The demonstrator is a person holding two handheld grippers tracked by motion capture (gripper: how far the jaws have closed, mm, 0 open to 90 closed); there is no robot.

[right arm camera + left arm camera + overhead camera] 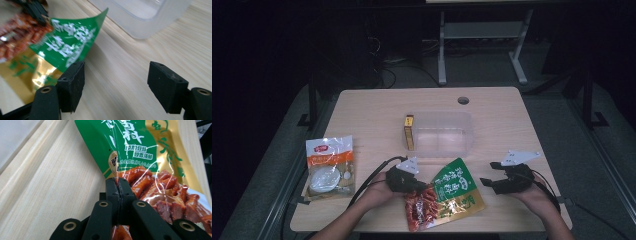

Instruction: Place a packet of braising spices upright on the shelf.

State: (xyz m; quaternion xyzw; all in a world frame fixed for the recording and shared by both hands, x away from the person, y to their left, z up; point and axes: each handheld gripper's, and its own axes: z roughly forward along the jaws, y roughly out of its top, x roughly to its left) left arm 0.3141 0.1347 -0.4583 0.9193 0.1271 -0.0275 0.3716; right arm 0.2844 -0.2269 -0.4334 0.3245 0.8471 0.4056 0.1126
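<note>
- Left hand-held gripper [117, 185] is clamping the snack packet [447, 197] by its left edge, steadying it on the near worktop [377, 107].
- Right hand-held gripper [116, 82] is waiting wide open, holding nothing, just right of the packet.
- Farther off, the clear tub [443, 134] is sitting ready, probably to receive it.

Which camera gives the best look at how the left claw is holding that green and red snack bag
The left gripper view: the left claw is shut on the snack bag, its edge pinched between the jaws. The high view shows the whole bag on the table, but the pinch is tiny. The right gripper view shows the bag's green end and that claw far off, blurred.
</note>
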